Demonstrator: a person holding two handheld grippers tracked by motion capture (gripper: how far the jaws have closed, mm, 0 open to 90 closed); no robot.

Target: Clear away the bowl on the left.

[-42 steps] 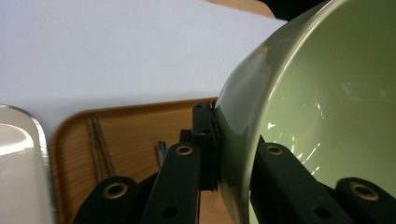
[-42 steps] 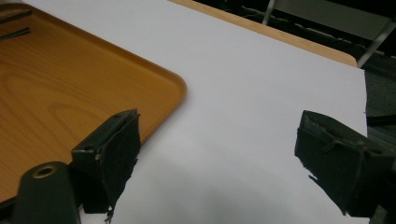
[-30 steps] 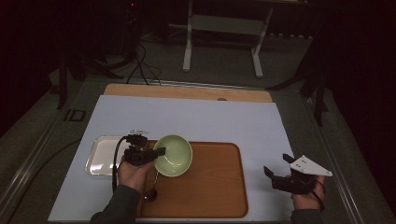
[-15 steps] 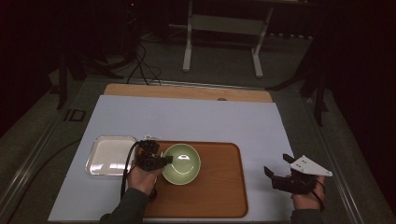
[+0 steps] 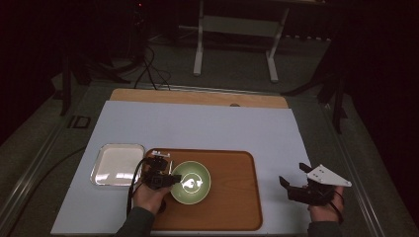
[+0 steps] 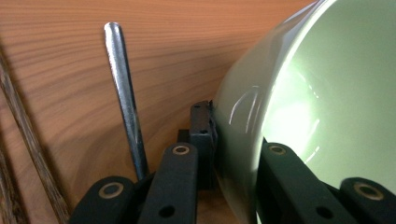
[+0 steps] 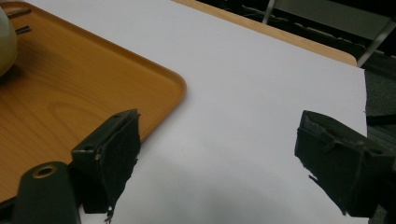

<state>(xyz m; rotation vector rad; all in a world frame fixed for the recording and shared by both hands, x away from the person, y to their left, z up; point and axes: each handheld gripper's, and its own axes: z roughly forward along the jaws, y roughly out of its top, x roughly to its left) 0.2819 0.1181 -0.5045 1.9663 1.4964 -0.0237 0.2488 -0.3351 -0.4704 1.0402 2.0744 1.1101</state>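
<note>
A pale green bowl (image 5: 190, 182) sits on the left half of the wooden tray (image 5: 237, 207). My left gripper (image 5: 165, 180) grips the bowl's left rim, one jaw outside the wall and one inside. Its jaws have just been opening a little, with the rim still between them. In the left gripper view the bowl (image 6: 317, 93) curves up on the right, and the outer pad (image 6: 201, 135) lies against its wall. A metal utensil handle (image 6: 122, 88) lies on the tray beside it. My right gripper (image 5: 294, 174) hangs open over the white mat, right of the tray, jaws (image 7: 217, 140) wide apart and empty.
A white square plate (image 5: 117, 164) lies on the mat left of the tray. Thin dark sticks (image 7: 18, 21) rest on the tray near the bowl. The white mat (image 5: 197, 128) covers the table, with a bare wooden strip (image 5: 197, 98) along the far edge.
The left gripper has carried the bowl rightward and toward the near edge, lowering it onto the tray. The right gripper has stayed still.
</note>
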